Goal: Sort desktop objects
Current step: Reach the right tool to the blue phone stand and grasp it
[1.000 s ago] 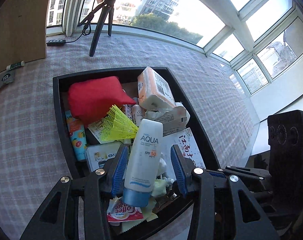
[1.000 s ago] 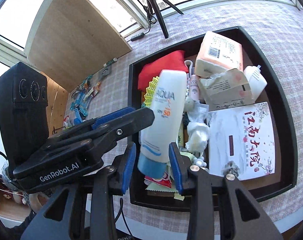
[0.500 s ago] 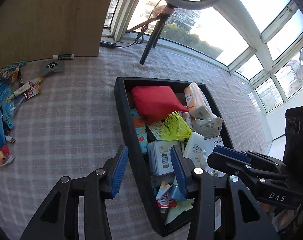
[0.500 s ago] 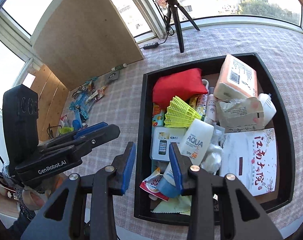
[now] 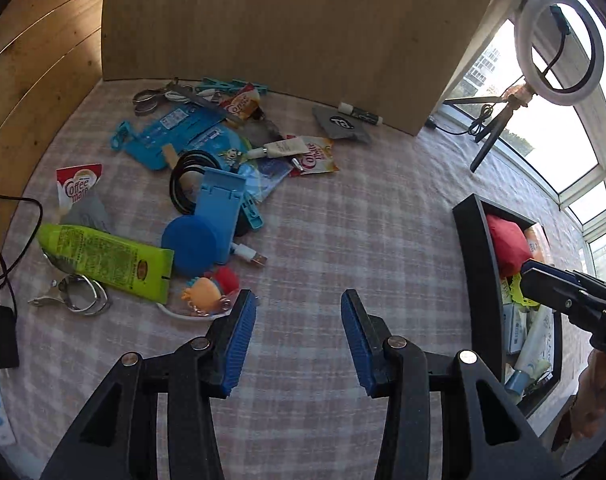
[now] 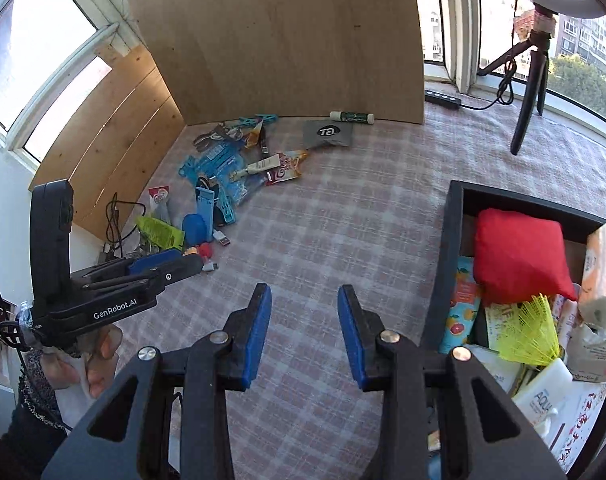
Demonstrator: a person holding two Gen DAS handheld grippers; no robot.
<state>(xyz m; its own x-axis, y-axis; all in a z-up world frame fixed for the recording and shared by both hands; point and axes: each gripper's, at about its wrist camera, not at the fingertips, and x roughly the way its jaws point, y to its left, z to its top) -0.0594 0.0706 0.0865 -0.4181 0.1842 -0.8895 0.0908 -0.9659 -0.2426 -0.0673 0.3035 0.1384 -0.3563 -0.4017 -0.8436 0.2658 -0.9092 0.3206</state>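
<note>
Both grippers are seen empty over the checked counter (image 5: 383,220), between the black tray (image 6: 449,240) and the heap of loose things. The fingers of the left gripper (image 5: 299,320) are held apart with only cloth between them, and the same is seen of the right gripper (image 6: 305,320). The tray is already crowded: a red pouch (image 6: 519,252), a yellow shuttlecock (image 6: 527,334), a white sunscreen tube (image 6: 543,394) and a tissue pack (image 6: 601,272) are lying in it. The step in hand is judged to be the reach for another piece, since much is left unsorted near the wooden board (image 5: 283,20): a green tube (image 5: 103,258), a blue phone stand (image 5: 217,216), a small orange and red toy (image 5: 211,290), coffee creamer sachets (image 5: 79,190) and a coiled black cable (image 5: 183,184). The toy lies just beyond the left fingers (image 5: 243,328), so it is the likeliest pick. The next move calls for the left gripper to be carried forward and lowered until the fingers straddle one piece alone, clear of the metal clip (image 5: 75,292) and the green tube beside it
</note>
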